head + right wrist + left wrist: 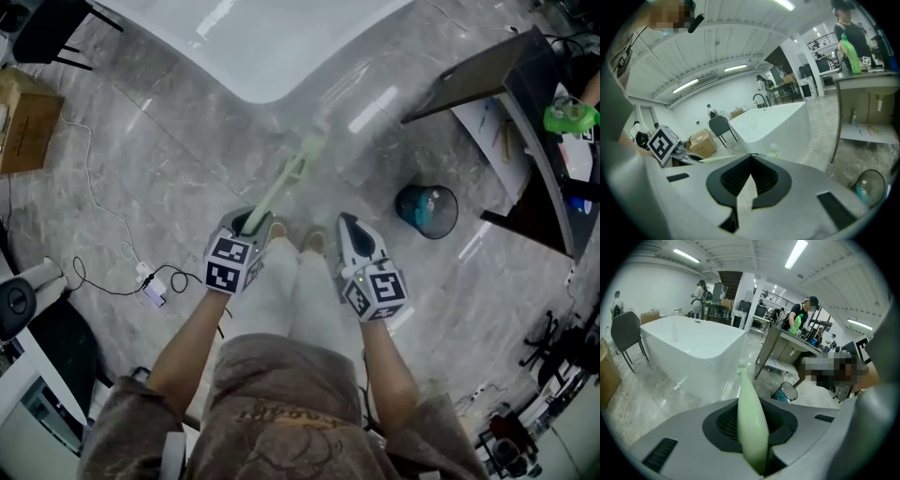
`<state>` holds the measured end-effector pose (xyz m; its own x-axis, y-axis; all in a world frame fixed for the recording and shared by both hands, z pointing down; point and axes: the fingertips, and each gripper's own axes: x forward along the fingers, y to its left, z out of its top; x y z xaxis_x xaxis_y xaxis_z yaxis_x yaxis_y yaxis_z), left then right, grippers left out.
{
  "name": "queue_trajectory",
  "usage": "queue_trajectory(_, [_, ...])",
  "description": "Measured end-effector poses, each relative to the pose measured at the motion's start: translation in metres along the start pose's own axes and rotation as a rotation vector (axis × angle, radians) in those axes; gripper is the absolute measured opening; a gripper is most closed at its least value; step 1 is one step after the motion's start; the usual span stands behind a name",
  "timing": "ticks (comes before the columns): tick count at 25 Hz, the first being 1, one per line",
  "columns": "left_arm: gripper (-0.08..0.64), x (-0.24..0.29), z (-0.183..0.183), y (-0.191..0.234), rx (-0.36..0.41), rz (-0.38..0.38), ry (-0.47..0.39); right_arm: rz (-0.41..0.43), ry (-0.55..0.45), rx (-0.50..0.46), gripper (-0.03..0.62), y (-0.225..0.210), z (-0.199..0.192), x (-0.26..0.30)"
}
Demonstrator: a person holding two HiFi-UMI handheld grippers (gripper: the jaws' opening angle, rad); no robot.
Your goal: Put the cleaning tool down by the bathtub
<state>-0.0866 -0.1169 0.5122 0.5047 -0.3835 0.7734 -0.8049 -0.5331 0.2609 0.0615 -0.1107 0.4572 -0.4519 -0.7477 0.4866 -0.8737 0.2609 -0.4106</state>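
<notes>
Grey marble floor [178,178] spreads beneath the person. On the left gripper [249,225], the fingers [689,437] pinch the handle of a pale green, long-handled plastic cleaning brush [292,176]. Its head slants out low over the floor, near the rounded end of the white bathtub [262,47]. The right gripper [349,227] hangs just beside the left, its fingers [787,187] pressed together at the tips with nothing between them. Farther right, a round dark bin [427,211] stands by a dark table [525,84].
</notes>
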Motion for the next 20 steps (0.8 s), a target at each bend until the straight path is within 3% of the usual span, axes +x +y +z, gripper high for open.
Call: queue_trajectory(20, [0.077,0.136,-0.083,0.051,-0.055,0.043,0.135,0.008,0.071,0.035,-0.002,-0.069,-0.093,0.083])
